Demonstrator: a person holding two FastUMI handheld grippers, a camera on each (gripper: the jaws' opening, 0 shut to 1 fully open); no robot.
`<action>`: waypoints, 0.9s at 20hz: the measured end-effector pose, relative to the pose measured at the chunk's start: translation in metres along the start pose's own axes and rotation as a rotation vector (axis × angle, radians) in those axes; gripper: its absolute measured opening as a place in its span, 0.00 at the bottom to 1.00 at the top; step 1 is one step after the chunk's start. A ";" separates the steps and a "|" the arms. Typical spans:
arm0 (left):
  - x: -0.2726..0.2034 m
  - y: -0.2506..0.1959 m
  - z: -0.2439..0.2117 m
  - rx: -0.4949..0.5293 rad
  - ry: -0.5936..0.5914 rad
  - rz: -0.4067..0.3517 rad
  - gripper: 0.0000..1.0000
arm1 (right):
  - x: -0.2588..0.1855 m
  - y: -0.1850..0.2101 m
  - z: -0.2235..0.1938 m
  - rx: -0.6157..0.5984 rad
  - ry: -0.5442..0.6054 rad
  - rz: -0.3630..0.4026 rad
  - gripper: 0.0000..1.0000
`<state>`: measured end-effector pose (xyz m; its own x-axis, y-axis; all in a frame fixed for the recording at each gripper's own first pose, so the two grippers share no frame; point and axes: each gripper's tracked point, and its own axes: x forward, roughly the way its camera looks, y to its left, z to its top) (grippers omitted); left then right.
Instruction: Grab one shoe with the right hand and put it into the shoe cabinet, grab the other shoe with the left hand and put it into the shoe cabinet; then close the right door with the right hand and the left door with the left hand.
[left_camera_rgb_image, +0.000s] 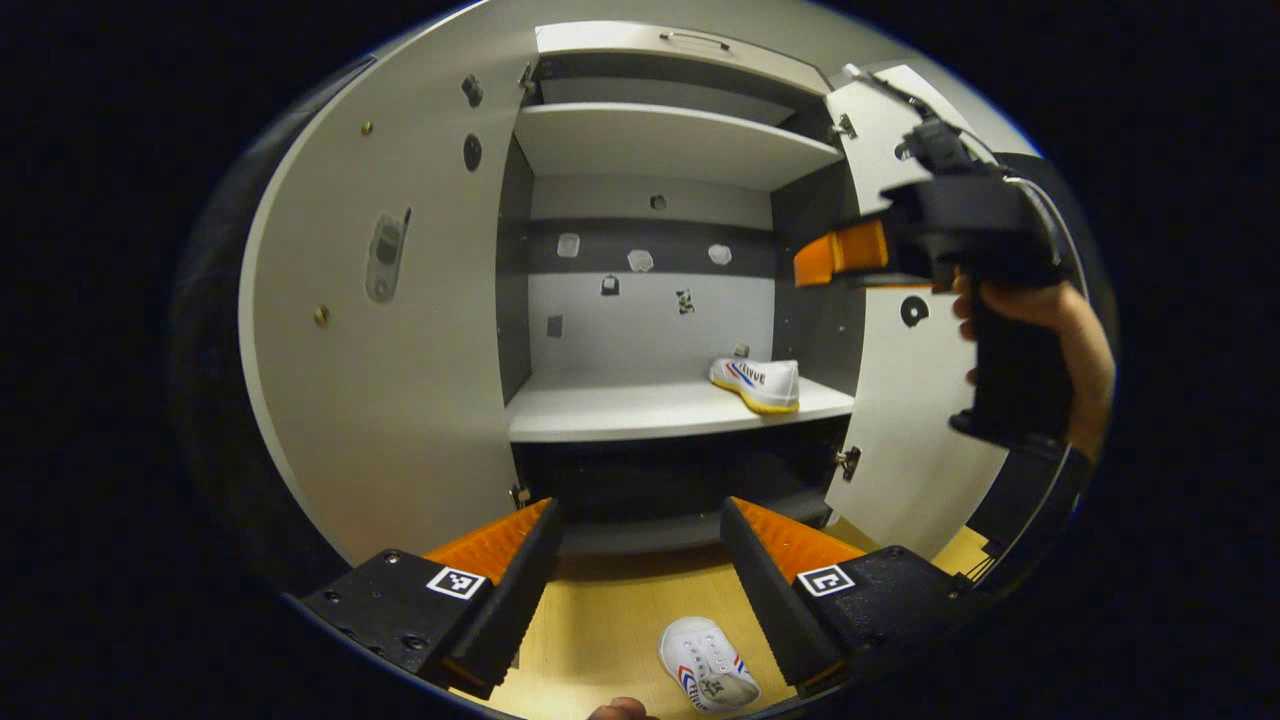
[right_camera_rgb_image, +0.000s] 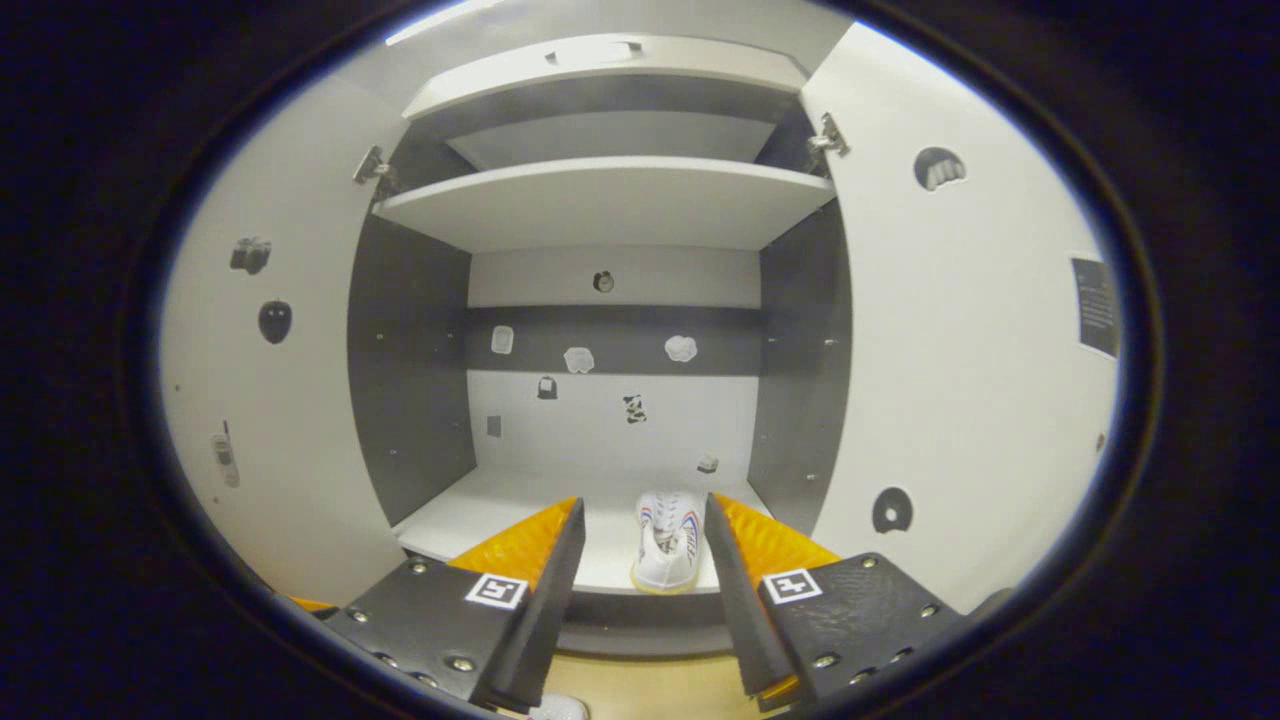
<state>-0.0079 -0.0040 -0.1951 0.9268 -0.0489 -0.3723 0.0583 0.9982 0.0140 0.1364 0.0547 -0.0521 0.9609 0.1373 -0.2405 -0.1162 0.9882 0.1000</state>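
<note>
right tool open, apart from shoe at shelf edge.

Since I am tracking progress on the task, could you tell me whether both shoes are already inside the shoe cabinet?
No: one shoe sits on the cabinet shelf, while the other shoe lies on the floor below the left gripper.

Left gripper jaws spread, empty; right gripper jaws spread, empty, held by hand.
</note>
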 end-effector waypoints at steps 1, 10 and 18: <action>0.005 -0.004 -0.019 -0.002 0.042 -0.010 0.98 | -0.014 -0.002 0.002 0.009 -0.011 -0.002 0.71; 0.017 -0.038 -0.205 -0.092 0.467 -0.063 0.99 | -0.095 -0.039 0.008 0.024 -0.049 -0.043 0.71; 0.017 -0.048 -0.294 -0.111 0.663 -0.071 0.99 | -0.120 -0.070 0.020 -0.002 -0.093 -0.077 0.71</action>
<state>-0.1034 -0.0428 -0.4748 0.4965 -0.1182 -0.8600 0.0398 0.9927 -0.1135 0.0341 -0.0328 -0.0113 0.9861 0.0542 -0.1572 -0.0415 0.9957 0.0832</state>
